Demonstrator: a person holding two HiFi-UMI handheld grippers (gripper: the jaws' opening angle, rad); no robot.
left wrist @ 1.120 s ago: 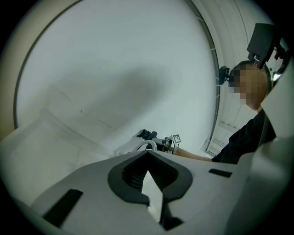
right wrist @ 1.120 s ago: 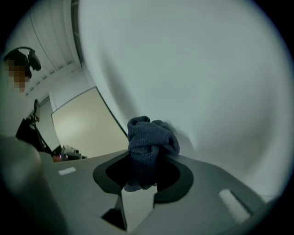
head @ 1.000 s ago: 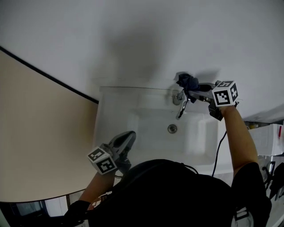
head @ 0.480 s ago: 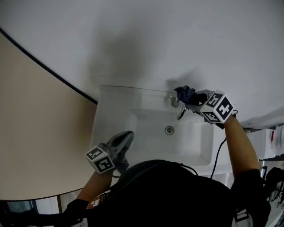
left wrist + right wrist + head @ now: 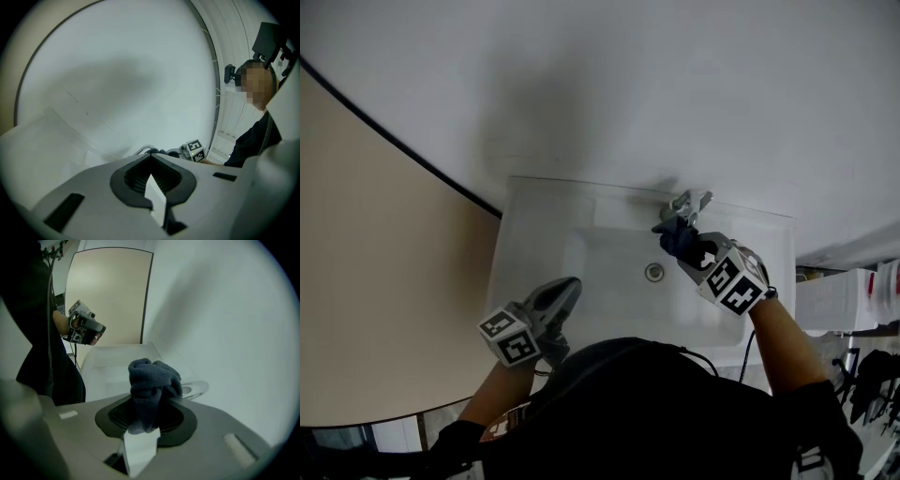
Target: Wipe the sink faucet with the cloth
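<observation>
Jaws of the right gripper [image 5: 149,401] were clenched on the bunched dark blue cloth [image 5: 152,378], which sat just beside the spout end of the faucet [image 5: 688,201], contact not determinable, while the left gripper [image 5: 564,293], jaws closed on nothing, was positioned well apart from the faucet, to its near left.

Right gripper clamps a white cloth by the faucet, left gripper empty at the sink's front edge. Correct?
The cloth is dark blue, not white; the right gripper view shows it. Otherwise yes: right gripper clamps it by the faucet, left gripper empty at the sink's front edge.
</observation>
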